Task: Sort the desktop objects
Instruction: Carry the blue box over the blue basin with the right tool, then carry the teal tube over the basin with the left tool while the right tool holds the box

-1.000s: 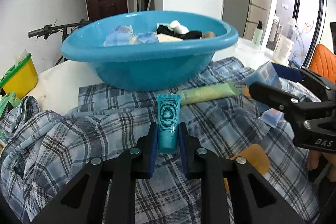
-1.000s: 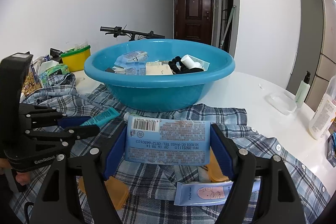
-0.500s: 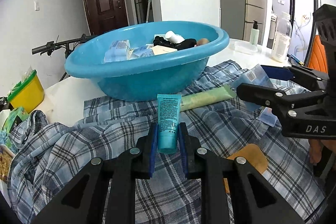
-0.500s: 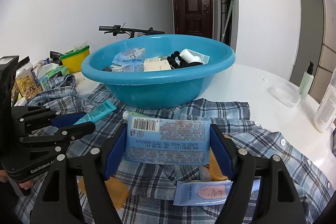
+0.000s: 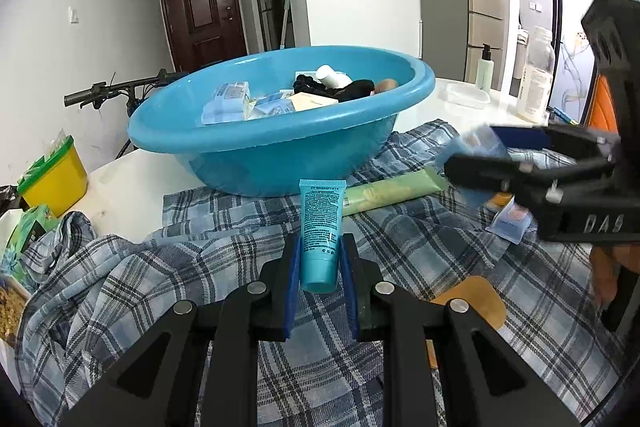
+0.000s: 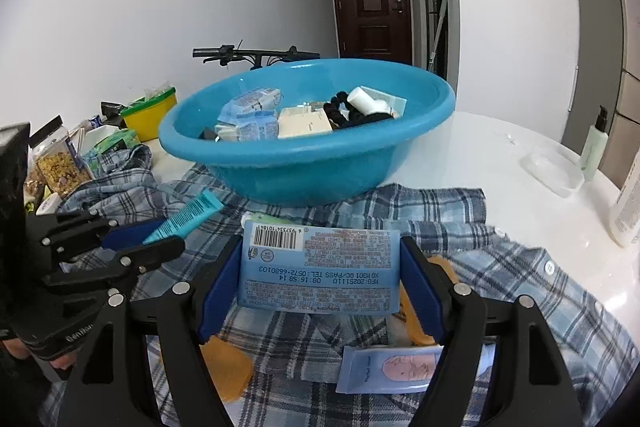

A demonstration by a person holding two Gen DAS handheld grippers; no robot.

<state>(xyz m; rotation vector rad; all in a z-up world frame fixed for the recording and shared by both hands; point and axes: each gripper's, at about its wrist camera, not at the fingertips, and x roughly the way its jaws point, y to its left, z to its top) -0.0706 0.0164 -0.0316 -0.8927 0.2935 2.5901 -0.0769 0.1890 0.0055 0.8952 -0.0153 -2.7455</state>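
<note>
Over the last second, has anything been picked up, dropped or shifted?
Nothing taken or let go. The left gripper stays shut on the teal tube, the right gripper on the blue wipes pack. Both views drifted slightly; the blue basin and plaid shirt lie as before.

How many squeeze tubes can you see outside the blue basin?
2. A teal tube is clamped in the left hand-held gripper; a pale green tube lies on the plaid shirt beside the basin. More may hide inside.
</note>
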